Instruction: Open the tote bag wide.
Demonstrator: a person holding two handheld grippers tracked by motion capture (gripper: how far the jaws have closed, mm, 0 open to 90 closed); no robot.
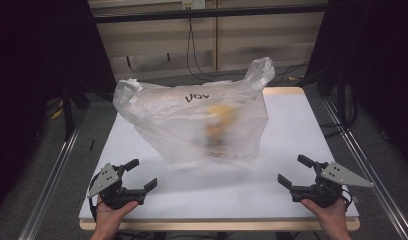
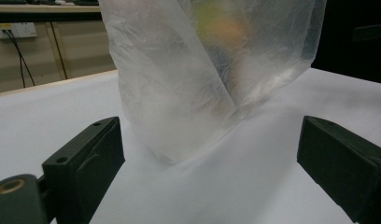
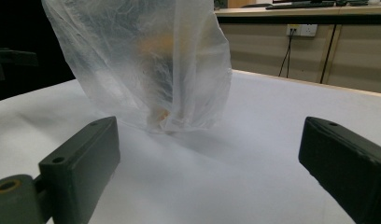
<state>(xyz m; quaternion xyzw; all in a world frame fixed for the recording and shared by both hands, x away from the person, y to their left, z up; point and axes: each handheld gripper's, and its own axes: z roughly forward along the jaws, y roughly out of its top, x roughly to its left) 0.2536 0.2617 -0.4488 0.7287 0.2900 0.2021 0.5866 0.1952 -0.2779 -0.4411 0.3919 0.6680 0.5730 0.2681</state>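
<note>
A translucent white plastic bag (image 1: 192,120) stands on the white counter (image 1: 292,125), ahead of both pairs of jaws and between their lines of reach. Dark lettering on its upper face reads roughly "VOV" in the high view (the letters look upside down or reversed, so the word cannot be made out). Through the film shows a blurred yellow-and-dark object (image 1: 218,131), upright near the bag's middle; what it is cannot be told.

The left gripper (image 1: 140,174) is held in the person's left hand (image 1: 112,212) at the near left of the counter, its black jaws spread wide and empty. In the left gripper view the bag's lower corner (image 2: 179,149) lies just beyond the gap between the jaws, slightly nearer the left one, not touching either.

The right gripper (image 1: 292,171) sits in the right hand (image 1: 332,215) at the near right, jaws likewise wide and empty. In the right gripper view the bag (image 3: 146,65) stands farther ahead, past the left jaw, with bare counter between.

Beyond the counter, black cables (image 1: 197,55) hang against a beige wall, and a wall socket (image 3: 302,30) shows behind.
</note>
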